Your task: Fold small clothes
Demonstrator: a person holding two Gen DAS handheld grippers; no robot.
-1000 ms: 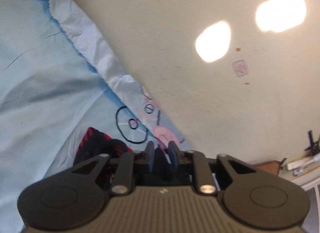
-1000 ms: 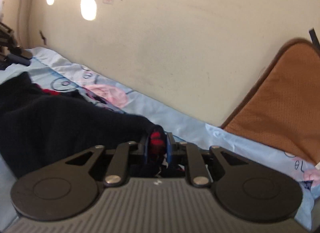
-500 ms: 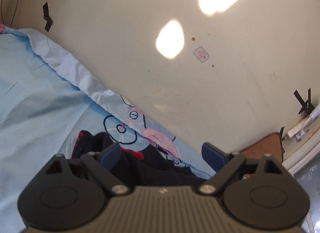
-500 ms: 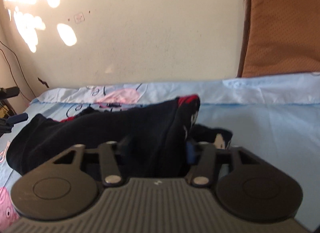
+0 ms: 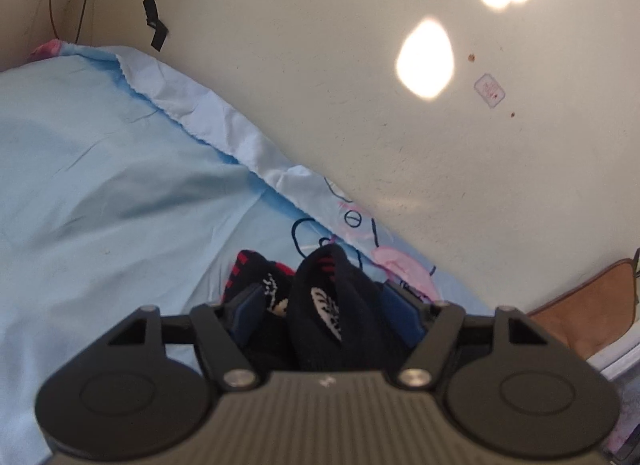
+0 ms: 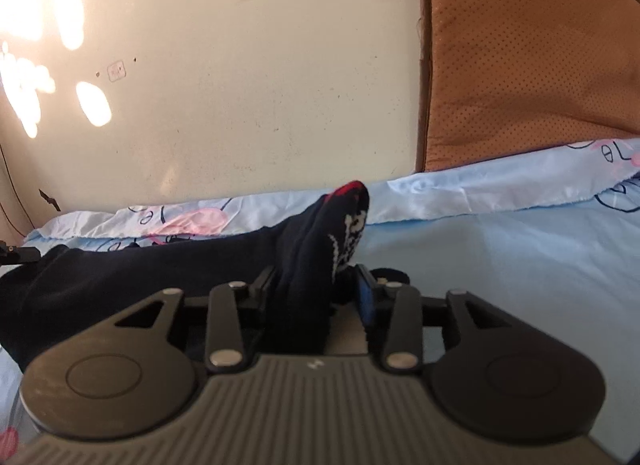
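Observation:
A small black knit garment [image 5: 340, 313] with red trim and a white pattern lies on the light blue bedsheet [image 5: 100, 205]. In the left wrist view it bunches up between the open fingers of my left gripper [image 5: 324, 305]. In the right wrist view the same black garment [image 6: 168, 269] stretches to the left, and a raised end with a red tip [image 6: 352, 193] stands between the parted fingers of my right gripper [image 6: 316, 285]. I cannot tell whether any finger touches the cloth.
A cream wall [image 5: 400, 145] runs along the far side of the bed. A brown cushion [image 6: 528, 65] leans on the wall at the right, also seen in the left wrist view [image 5: 584, 305]. Black tape [image 5: 155, 27] sticks to the wall.
Both grippers were shut on the black garment one second ago and have opened. The garment now lies loose between the fingers, and both cameras have swung to new angles.

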